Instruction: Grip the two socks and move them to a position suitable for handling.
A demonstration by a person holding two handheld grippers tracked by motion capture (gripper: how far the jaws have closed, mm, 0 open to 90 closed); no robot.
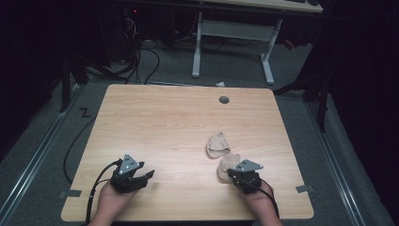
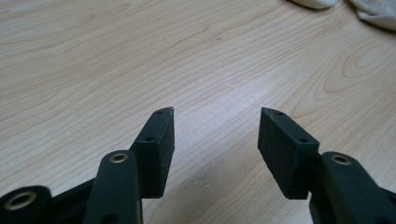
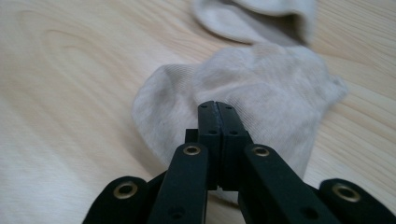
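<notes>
Two small beige socks lie on the right half of the wooden table (image 1: 164, 122). The far sock (image 1: 217, 145) (image 3: 252, 18) rests flat. The near sock (image 1: 227, 164) (image 3: 261, 88) is bunched up against my right gripper (image 1: 231, 173) (image 3: 217, 105), whose jaws are pressed together with the sock's edge pinched at their tips. At the front left of the table my left gripper (image 1: 146, 175) (image 2: 217, 121) sits low over bare wood, open with nothing between its fingers. Both socks peek in at the top right of the left gripper view (image 2: 373, 14).
A round grey cable hole (image 1: 224, 100) sits near the table's far edge. Beyond the table stands a white-legged desk (image 1: 230, 33), with cables on the floor to its left (image 1: 141, 61). Tape tabs mark the table's front corners (image 1: 305, 189).
</notes>
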